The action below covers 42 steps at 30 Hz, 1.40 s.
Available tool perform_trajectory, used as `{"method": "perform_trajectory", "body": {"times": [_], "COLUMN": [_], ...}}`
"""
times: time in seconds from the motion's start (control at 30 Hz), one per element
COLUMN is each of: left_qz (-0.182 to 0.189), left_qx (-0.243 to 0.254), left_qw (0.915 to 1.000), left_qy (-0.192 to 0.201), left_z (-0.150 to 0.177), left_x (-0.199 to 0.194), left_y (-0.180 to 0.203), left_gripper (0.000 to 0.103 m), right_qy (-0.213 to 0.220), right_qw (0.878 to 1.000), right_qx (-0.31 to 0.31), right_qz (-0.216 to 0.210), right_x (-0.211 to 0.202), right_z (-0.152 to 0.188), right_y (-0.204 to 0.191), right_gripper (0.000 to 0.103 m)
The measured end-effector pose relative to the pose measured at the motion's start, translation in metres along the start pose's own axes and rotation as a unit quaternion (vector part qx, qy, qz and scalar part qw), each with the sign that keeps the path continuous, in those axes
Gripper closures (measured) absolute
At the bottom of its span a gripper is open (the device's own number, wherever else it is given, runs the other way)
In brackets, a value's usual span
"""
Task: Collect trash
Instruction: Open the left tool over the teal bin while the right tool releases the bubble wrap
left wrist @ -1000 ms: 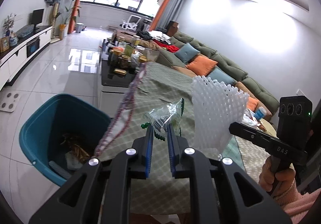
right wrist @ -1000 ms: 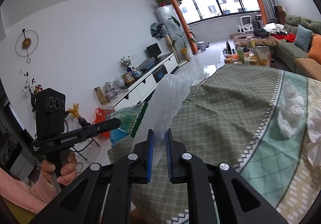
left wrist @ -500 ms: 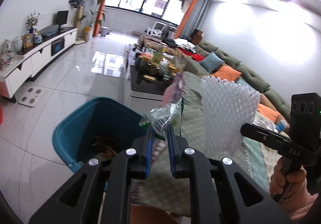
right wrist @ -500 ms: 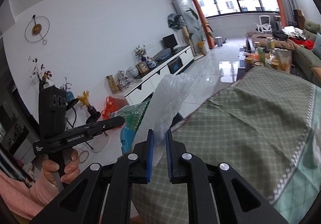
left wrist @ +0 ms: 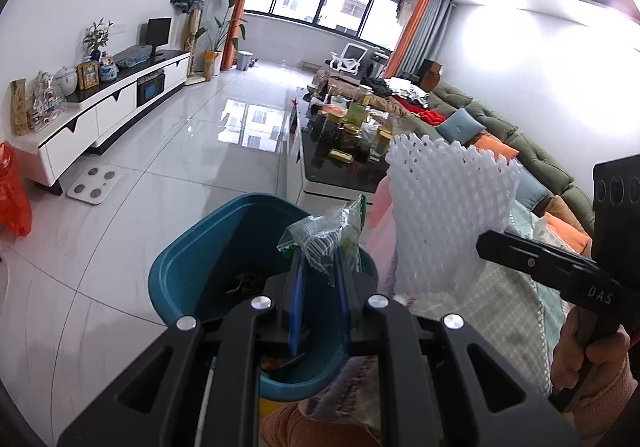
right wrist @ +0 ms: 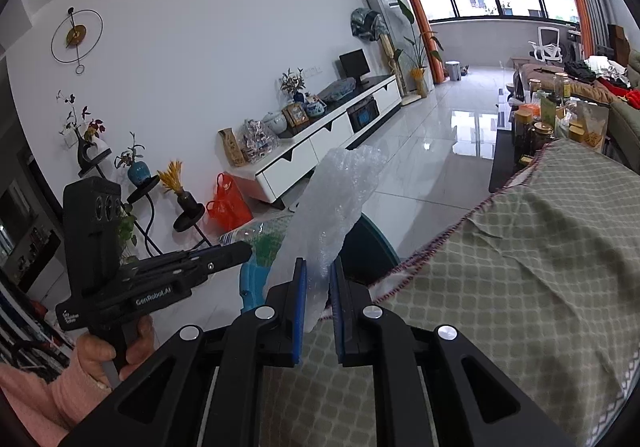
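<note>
A: Nearest, the left hand-held gripper is clamped on a crumpled wrapper, right above the bin.

B: And the right hand-held gripper?

A: Clamped on a foam net, which looks like clear bubbly plastic from its own camera. It hangs over the table edge, just beside the bin.

B: So how far along is the collecting?

A: The bin already holds some scraps. Both pieces are picked up but not dropped; releasing them seems next.

B: Anything left beyond?

A: Some pale crumpled stuff lies further along the table, likely more trash. The coffee table behind carries jars, probably not part of it.
</note>
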<state>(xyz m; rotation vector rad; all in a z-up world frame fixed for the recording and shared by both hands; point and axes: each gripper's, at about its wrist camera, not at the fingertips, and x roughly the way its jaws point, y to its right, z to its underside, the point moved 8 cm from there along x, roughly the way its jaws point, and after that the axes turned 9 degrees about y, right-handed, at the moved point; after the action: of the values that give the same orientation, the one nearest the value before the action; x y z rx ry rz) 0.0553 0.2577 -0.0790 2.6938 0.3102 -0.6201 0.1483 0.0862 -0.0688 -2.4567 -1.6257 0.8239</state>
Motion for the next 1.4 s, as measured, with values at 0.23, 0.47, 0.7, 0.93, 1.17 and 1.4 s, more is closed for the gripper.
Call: {"method": "perform_trajectory", "body": {"times": [0.23, 0.47, 0.7, 0.93, 1.17, 1.4], "left_qz": [-0.011, -0.029, -0.038, -0.045, -0.049, -0.041], "left_qx": [-0.021, -0.039, -0.050, -0.059, -0.059, -0.058], "left_qw": [0.9996, 0.9985, 0.9973, 0.9962, 0.9957, 0.9965], "left_qy": [-0.013, -0.027, -0.039, -0.046, -0.052, -0.045], "left_z": [0.006, 0.011, 0.018, 0.020, 0.025, 0.024], "left_x": [0.010, 0.022, 0.030, 0.042, 0.047, 0.041], "left_y": [-0.020, -0.041, -0.052, -0.057, -0.057, -0.052], "left_gripper": [0.087, 0.085, 0.084, 0.079, 0.076, 0.076], "right_qy": [-0.025, -0.059, -0.083, -0.109, -0.113, -0.104], "right_qw": [1.000, 0.998, 0.997, 0.994, 0.994, 0.994], "right_qx": [-0.001, -0.003, 0.001, 0.009, 0.014, 0.019], "right_qz": [0.007, 0.011, 0.006, 0.003, 0.001, -0.002], "right_x": [0.026, 0.050, 0.067, 0.082, 0.083, 0.075], "right_z": [0.006, 0.012, 0.017, 0.029, 0.030, 0.029], "right_y": [-0.001, -0.002, -0.008, -0.011, -0.012, -0.010], "right_gripper": [0.091, 0.091, 0.089, 0.085, 0.072, 0.072]}}
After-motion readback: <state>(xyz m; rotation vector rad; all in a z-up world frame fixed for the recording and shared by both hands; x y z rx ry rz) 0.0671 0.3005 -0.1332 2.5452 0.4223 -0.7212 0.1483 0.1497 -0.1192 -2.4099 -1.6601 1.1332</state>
